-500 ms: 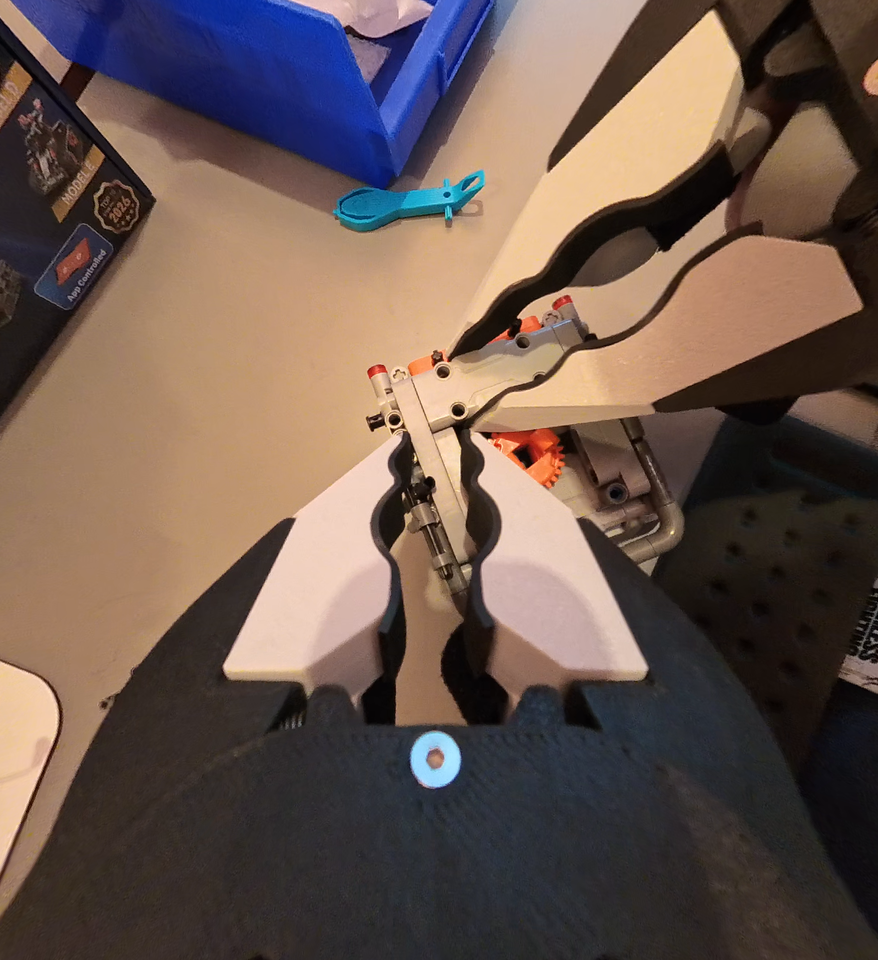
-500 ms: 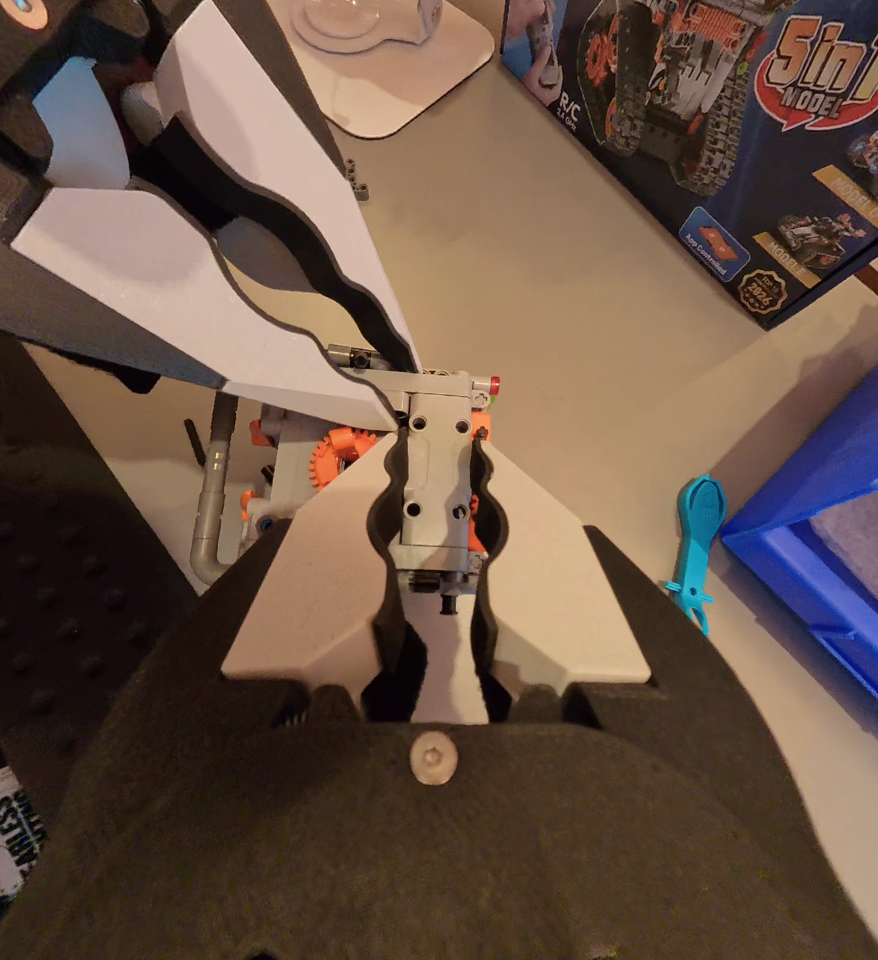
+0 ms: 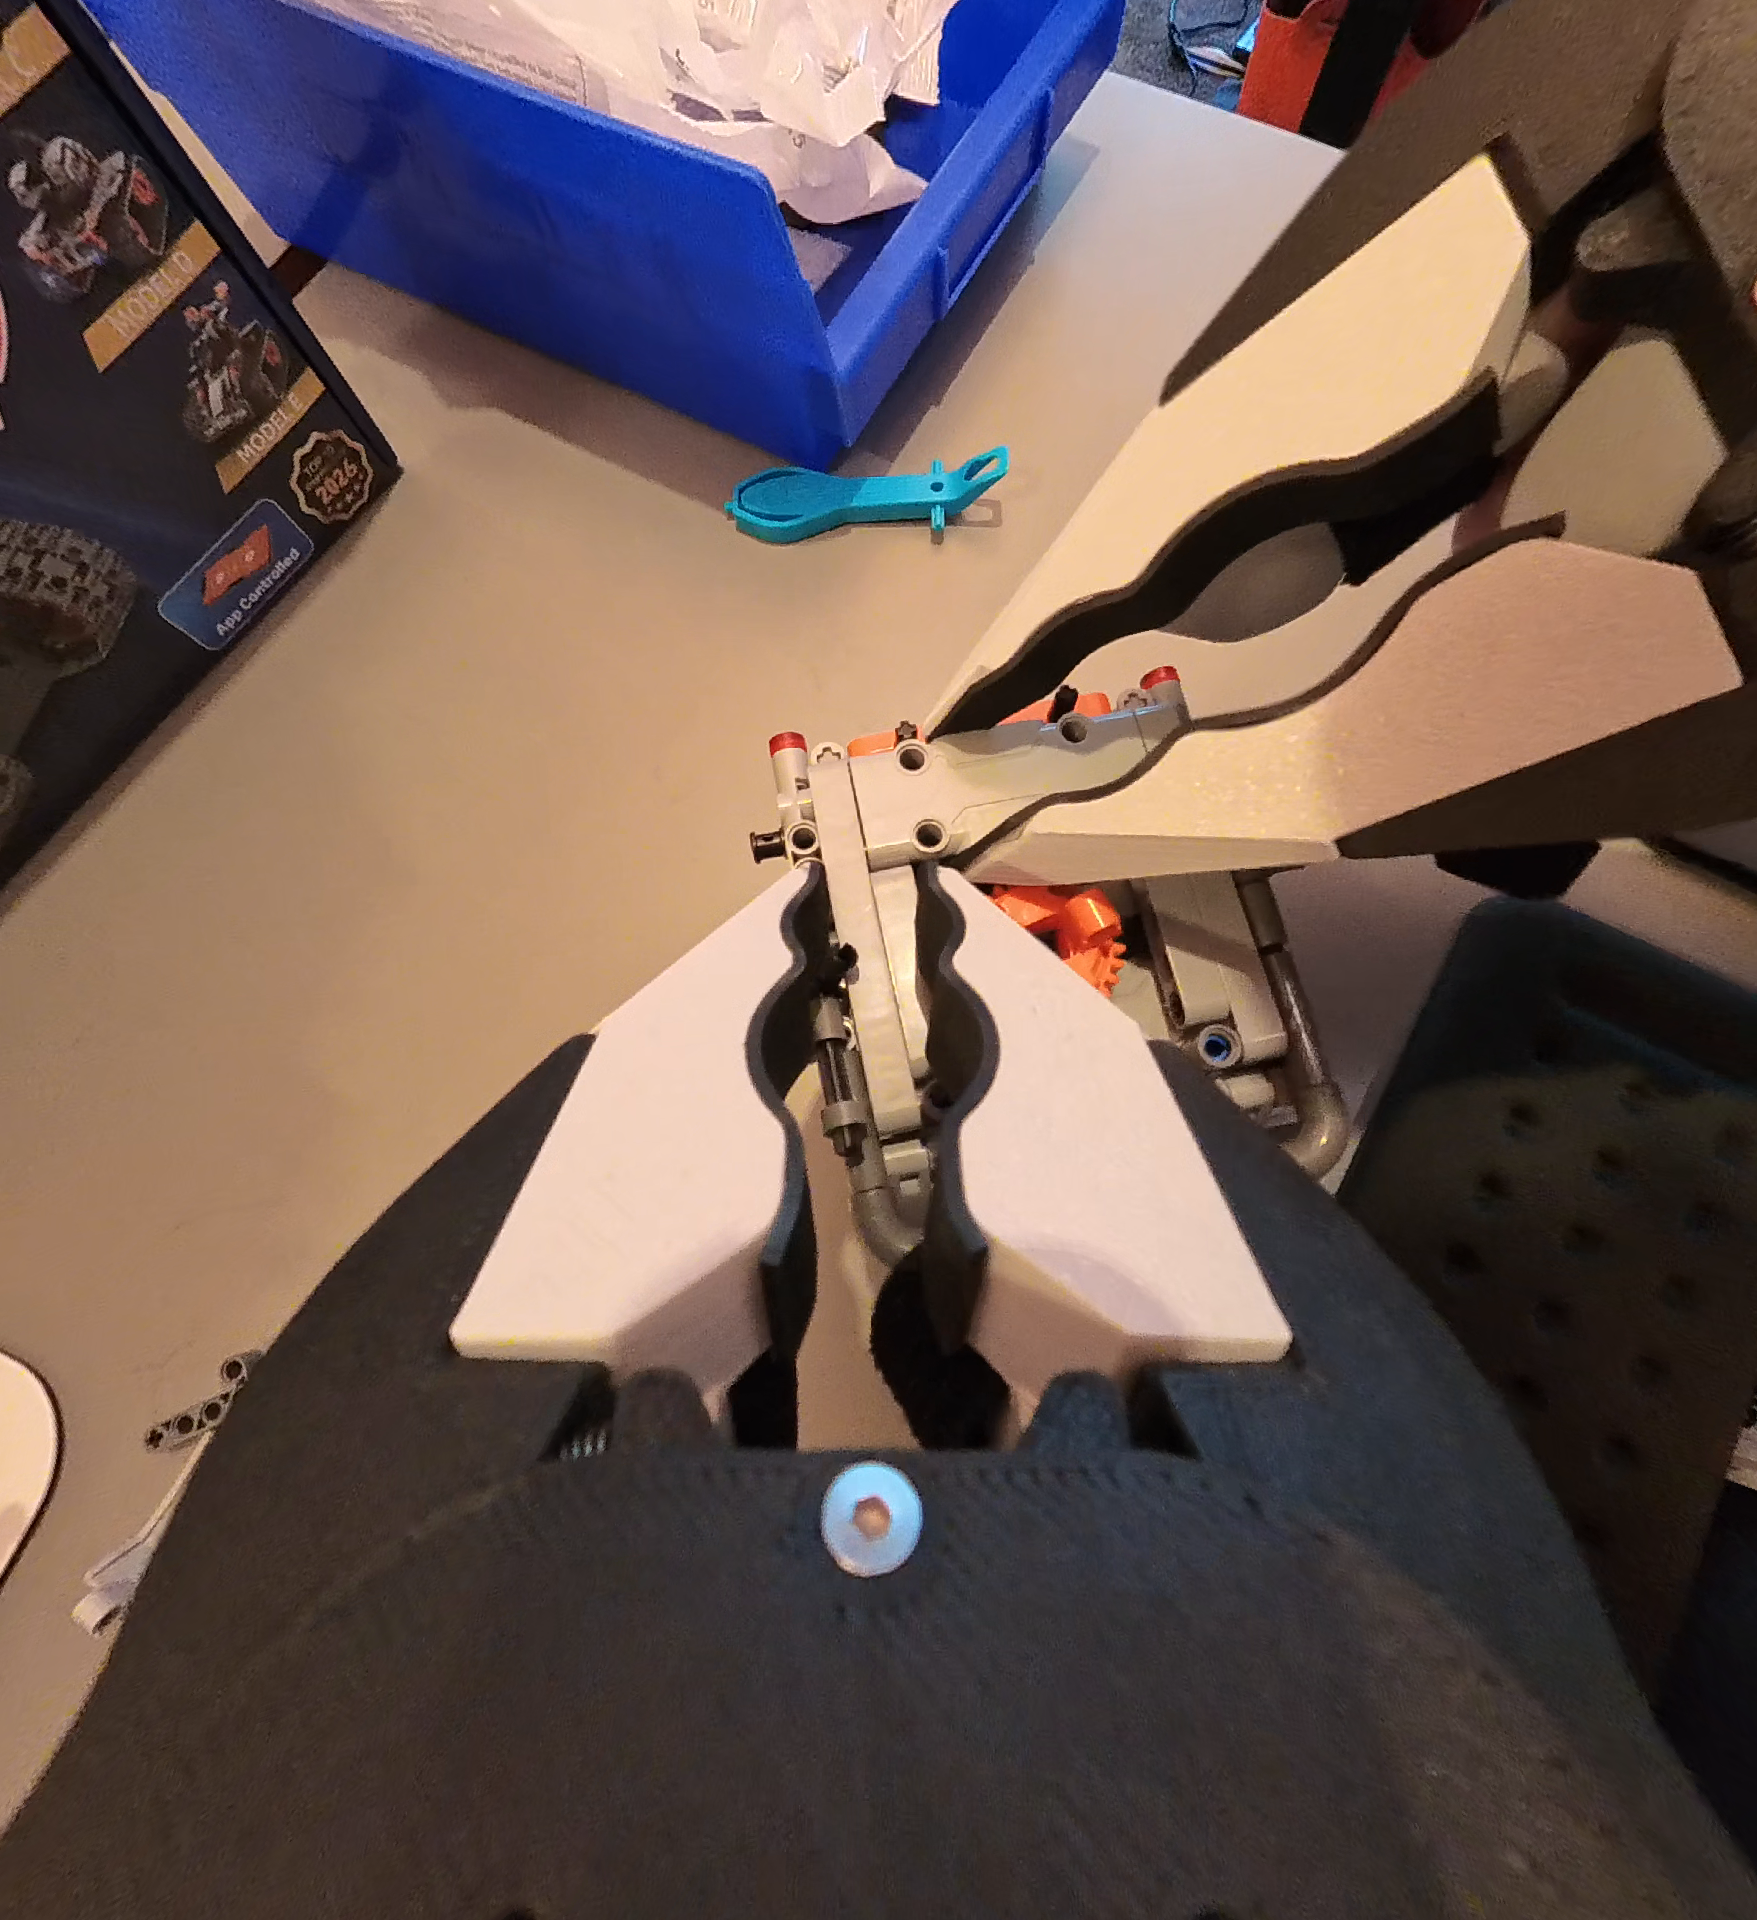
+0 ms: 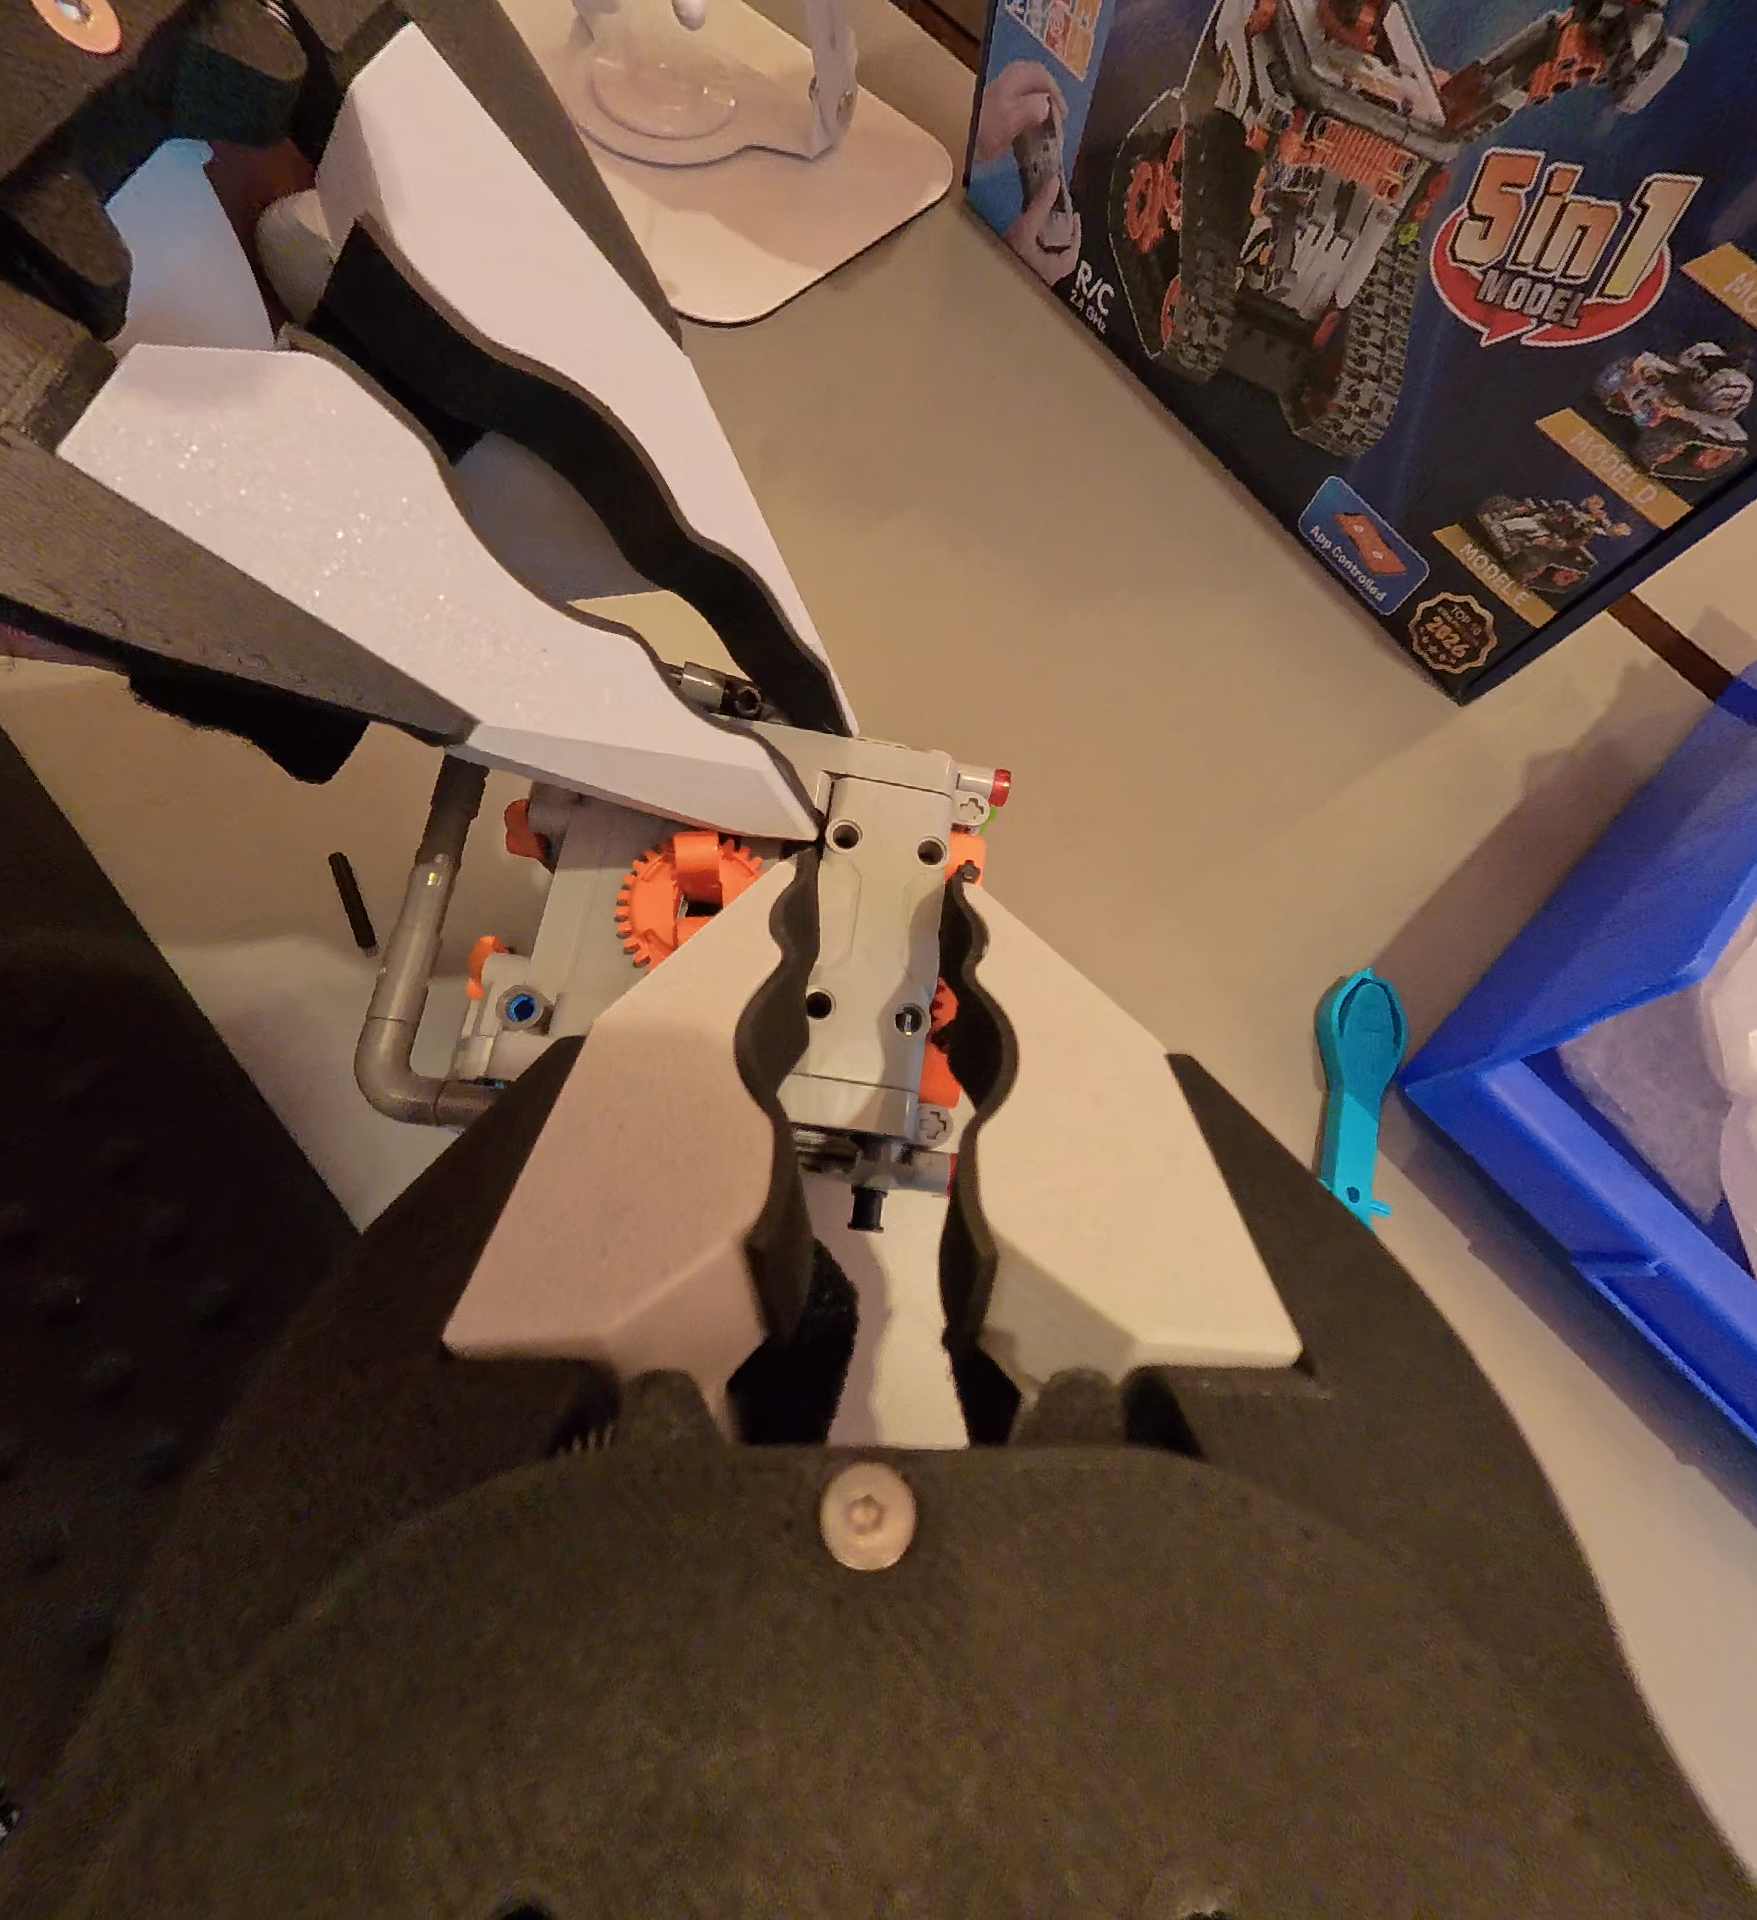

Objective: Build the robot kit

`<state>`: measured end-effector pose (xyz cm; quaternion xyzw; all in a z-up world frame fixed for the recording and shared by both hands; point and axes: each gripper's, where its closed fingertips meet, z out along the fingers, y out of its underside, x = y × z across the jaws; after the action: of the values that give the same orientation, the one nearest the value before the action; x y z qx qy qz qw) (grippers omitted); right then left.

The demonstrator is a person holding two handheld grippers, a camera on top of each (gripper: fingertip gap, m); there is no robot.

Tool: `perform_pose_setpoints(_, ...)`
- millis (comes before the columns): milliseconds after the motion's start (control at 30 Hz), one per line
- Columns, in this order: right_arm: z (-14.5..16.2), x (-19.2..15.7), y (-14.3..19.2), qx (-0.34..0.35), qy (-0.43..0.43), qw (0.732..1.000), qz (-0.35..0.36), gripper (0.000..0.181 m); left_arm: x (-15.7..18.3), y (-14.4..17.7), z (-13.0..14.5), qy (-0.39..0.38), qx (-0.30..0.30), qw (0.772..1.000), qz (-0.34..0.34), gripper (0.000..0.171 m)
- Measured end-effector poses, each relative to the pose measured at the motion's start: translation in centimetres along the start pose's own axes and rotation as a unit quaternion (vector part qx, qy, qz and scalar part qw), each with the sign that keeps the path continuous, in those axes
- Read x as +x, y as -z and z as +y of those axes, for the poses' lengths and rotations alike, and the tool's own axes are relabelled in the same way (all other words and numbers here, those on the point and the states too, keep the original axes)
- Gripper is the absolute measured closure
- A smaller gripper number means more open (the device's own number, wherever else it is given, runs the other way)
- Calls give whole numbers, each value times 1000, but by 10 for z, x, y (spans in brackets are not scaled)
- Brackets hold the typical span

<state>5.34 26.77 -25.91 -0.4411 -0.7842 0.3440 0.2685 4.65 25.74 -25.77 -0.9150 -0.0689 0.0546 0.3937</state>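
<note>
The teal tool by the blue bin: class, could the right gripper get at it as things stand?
Probably not at once: the right gripper is shut on the grey and orange brick model. The teal tool lies bare on the table, nothing covering it.

The right gripper (image 4: 869, 1049) is clamped on a grey block (image 4: 869, 966) of a building-brick assembly (image 4: 583, 935) with an orange gear (image 4: 671, 894) and a grey bent tube (image 4: 406, 997) on its left. The left gripper (image 4: 801, 769) comes in from the far left and pinches the grey beam at the assembly's far edge. A teal tool (image 4: 1357, 1091) lies on the desk (image 4: 1113, 644) at the right, just beside a blue bin (image 4: 1580, 1049) holding white plastic bags. A dark printed box (image 4: 1425, 343) stands at the far right, and a white stand base (image 4: 791, 187) sits far off. A small black pin (image 4: 352, 902) lies left of the tube.
</note>
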Motion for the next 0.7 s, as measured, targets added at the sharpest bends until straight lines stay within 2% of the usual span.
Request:
perform_pose_setpoints(233, -2, -2, -1, -1, -14, 1000, -22, 160, 3, 1, 2, 4, -9, 999, 37, 156)
perform_pose_setpoints(333, -2, -3, 1, 11, -21, 999, -31, 160, 9, 15, 2, -11, 0, 998, 68, 148)
perform_pose_setpoints(367, -2, -3, 1, 13, -17, 999, -31, 160, 11, 21, 4, 0, 4, 996, 93, 145)
perform_pose_setpoints(433, -2, -6, 1, 15, -14, 999, -42, 160, 2, 29, 9, 37, 15, 994, 98, 141)
perform_pose_setpoints(500, -2, -6, 1, 12, -17, 999, -40, 159, 4, 33, 16, 89, 4, 987, 134, 138)
perform_pose_setpoints(567, -2, -6, 1, 11, -22, 999, -35, 159, 3, 34, 23, 113, -5, 983, 141, 149)
perform_pose_setpoints(700, -2, -9, 1, 8, -19, 999, -39, 159, 7, 34, 25, 137, -3, 978, 159, 157)
